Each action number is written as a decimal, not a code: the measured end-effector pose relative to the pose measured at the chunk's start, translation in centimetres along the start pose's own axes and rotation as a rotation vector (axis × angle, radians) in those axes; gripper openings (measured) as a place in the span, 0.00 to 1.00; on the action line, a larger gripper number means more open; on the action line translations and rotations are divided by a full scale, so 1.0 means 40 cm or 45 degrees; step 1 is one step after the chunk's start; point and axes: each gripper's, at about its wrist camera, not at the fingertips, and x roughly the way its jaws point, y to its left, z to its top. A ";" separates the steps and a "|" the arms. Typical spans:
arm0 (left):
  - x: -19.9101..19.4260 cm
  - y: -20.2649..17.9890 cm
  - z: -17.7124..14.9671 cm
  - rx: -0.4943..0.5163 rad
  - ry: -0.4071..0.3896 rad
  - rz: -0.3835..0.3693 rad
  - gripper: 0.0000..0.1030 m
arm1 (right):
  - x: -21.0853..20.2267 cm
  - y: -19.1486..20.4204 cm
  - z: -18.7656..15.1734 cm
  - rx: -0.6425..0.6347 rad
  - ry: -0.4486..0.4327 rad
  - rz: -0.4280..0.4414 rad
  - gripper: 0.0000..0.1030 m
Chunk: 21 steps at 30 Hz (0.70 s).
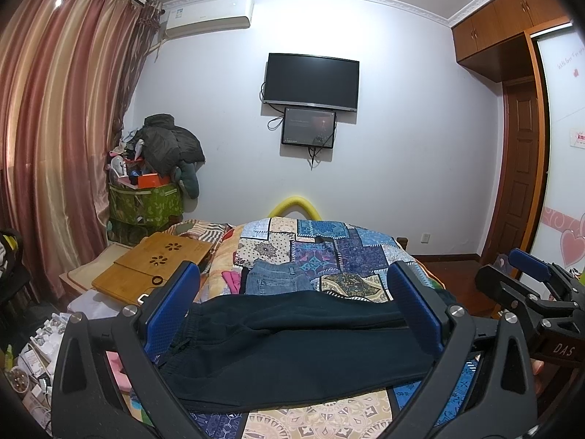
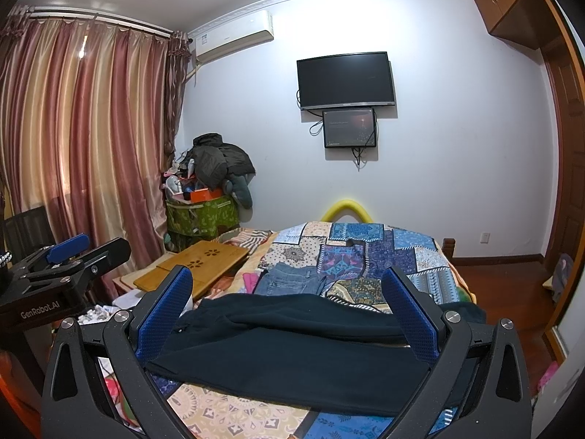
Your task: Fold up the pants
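Note:
Dark navy pants (image 1: 299,347) lie across the near end of the patchwork quilt (image 1: 329,252), folded lengthwise, waistband to the left. My left gripper (image 1: 294,267) hovers over them, open wide, with a blue pad on either side of the cloth and nothing held. Close beside it on the right, my right gripper (image 2: 287,271) is also open and spans the same pants (image 2: 292,351). Each gripper shows in the other's view: the right gripper (image 1: 530,285) at the right edge, the left gripper (image 2: 69,256) at the left edge.
Folded blue jeans (image 1: 278,280) lie on the quilt just beyond the dark pants. A bamboo lap desk (image 1: 157,263) rests on the bed's left side. A green storage bag (image 1: 146,205) piled with clothes stands by the curtain. Small boxes clutter the floor (image 1: 33,362) at left.

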 end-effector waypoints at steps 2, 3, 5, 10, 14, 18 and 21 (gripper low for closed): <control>-0.001 0.001 0.000 0.002 -0.001 -0.001 1.00 | 0.000 0.000 0.001 0.000 0.000 0.001 1.00; 0.000 0.000 0.001 0.000 0.000 0.000 1.00 | 0.000 0.000 0.000 0.000 0.001 0.000 1.00; -0.001 0.001 0.001 0.000 -0.001 -0.001 1.00 | 0.000 0.001 0.000 0.000 0.001 0.000 1.00; 0.002 0.003 -0.001 -0.001 0.002 -0.002 1.00 | 0.002 0.000 0.001 0.005 0.005 -0.005 1.00; 0.005 0.001 -0.003 0.000 0.005 -0.003 1.00 | 0.007 -0.005 -0.002 0.010 0.013 -0.006 1.00; 0.016 0.003 -0.007 -0.001 0.006 0.008 1.00 | 0.019 -0.008 -0.003 0.015 0.026 0.000 1.00; 0.042 0.006 -0.010 -0.007 0.022 0.005 1.00 | 0.035 -0.017 -0.008 0.030 0.041 0.019 1.00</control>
